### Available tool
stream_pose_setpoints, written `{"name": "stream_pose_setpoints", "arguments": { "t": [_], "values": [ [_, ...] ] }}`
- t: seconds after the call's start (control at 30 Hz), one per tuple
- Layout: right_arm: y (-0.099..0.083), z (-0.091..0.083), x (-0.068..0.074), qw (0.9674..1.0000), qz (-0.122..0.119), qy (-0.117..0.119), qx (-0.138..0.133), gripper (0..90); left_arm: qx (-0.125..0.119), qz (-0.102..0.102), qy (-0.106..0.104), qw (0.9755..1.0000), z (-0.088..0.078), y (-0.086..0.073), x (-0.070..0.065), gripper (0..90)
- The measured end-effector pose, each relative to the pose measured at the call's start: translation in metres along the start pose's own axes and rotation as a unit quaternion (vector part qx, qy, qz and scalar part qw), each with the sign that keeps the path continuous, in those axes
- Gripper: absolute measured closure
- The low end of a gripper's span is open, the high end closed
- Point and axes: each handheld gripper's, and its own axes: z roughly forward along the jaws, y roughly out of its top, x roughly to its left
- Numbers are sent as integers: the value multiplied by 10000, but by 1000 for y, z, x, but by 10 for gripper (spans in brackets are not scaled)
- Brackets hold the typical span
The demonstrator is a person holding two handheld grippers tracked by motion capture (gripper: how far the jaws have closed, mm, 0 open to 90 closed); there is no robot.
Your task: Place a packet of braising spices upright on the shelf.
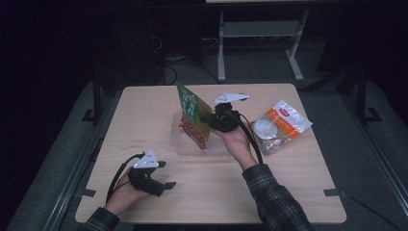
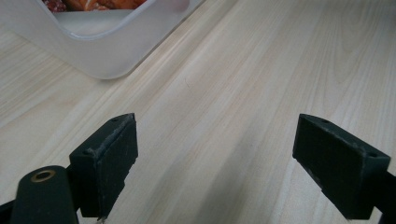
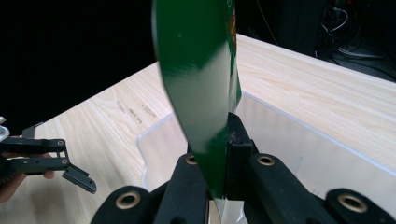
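My right claw [image 1: 208, 119] pinches the green snack bag [image 1: 193, 114] upright over the clear tray [image 1: 179, 144] at mid-table. My left claw [image 1: 166, 185] rests spread near the front-left, bare wood around it.

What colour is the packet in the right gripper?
Green packet, red-orange at the bottom; right gripper view shows it best.

Table [image 1: 211, 192]: pale wood-grain, matt. Container [image 2: 100, 56]: translucent frosted plastic, smooth. Green snack packet [image 3: 201, 79]: glossy film. Left tool [image 2: 217, 163] pads [image 2: 116, 158]: black, matt, rubbery.
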Motion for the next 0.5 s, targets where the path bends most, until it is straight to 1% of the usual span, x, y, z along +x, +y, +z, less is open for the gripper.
{"name": "stream_pose_setpoints", "arguments": {
  "t": [0.1, 0.43, 0.5],
  "values": [
    [-2, 3, 0, 10000, -2, 15, 61, 892, 24, 8, 2, 10000, 0, 0, 0, 137],
    [-2, 5, 1, 10000, -65, 14, 69, 884, 62, 6, 11, 10000, 2, 0, 0, 137],
    [-2, 5, 1, 10000, -57, 32, 59, 851, 61, 7, 11, 10000, 2, -1, 0, 137]
  ]
}}
